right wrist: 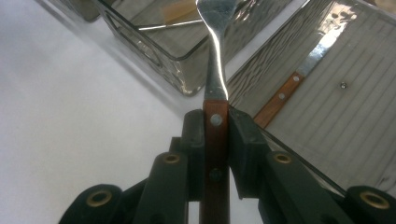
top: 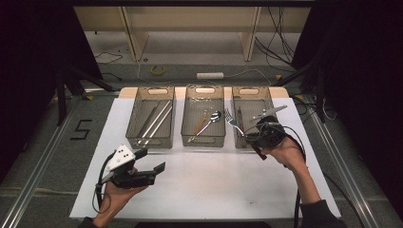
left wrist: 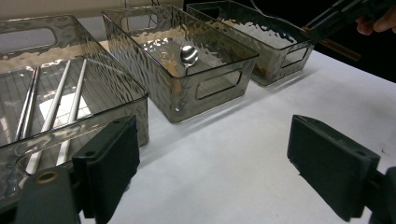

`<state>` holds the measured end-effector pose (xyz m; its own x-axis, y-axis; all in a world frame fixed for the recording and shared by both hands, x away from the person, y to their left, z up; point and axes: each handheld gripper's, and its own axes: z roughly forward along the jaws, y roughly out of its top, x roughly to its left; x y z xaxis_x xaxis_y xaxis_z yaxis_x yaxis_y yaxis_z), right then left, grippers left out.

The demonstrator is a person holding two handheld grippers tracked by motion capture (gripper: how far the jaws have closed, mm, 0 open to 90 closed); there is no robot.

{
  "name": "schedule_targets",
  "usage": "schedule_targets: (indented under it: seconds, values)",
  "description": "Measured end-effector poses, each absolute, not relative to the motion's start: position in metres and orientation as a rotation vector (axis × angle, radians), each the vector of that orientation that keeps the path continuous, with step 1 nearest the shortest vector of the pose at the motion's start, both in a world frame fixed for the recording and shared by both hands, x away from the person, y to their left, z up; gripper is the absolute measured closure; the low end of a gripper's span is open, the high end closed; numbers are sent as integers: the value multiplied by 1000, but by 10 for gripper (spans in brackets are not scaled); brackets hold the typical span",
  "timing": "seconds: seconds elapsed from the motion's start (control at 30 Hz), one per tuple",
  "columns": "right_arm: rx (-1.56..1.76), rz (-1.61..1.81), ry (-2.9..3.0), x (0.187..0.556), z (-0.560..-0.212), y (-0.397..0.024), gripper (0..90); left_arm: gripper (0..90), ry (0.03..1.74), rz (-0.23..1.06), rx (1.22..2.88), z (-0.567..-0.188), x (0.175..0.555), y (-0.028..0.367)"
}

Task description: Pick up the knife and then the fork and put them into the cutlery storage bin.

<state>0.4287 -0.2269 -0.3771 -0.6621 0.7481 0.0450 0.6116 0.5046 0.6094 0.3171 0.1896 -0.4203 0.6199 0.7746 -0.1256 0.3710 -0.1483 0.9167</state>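
Currently: fork [right wrist: 215, 93] pinched between right gripper [right wrist: 215, 126] jaws, over right bin [top: 252, 97]; next, lowering inside; left gripper [left wrist: 210, 158] jaws spread.

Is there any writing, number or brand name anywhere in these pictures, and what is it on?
"5": a large dark digit marked on the grey floor left of the table.
The three bins, the cutlery in them and both grippers carry no lettering that I can make out.
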Motion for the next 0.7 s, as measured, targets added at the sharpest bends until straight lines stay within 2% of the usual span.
schedule_targets:
  seconds: [0.7]
  values:
    - [1255,917,2428,467,-357,-227,778,163,934,464,1752,-420,317,190]
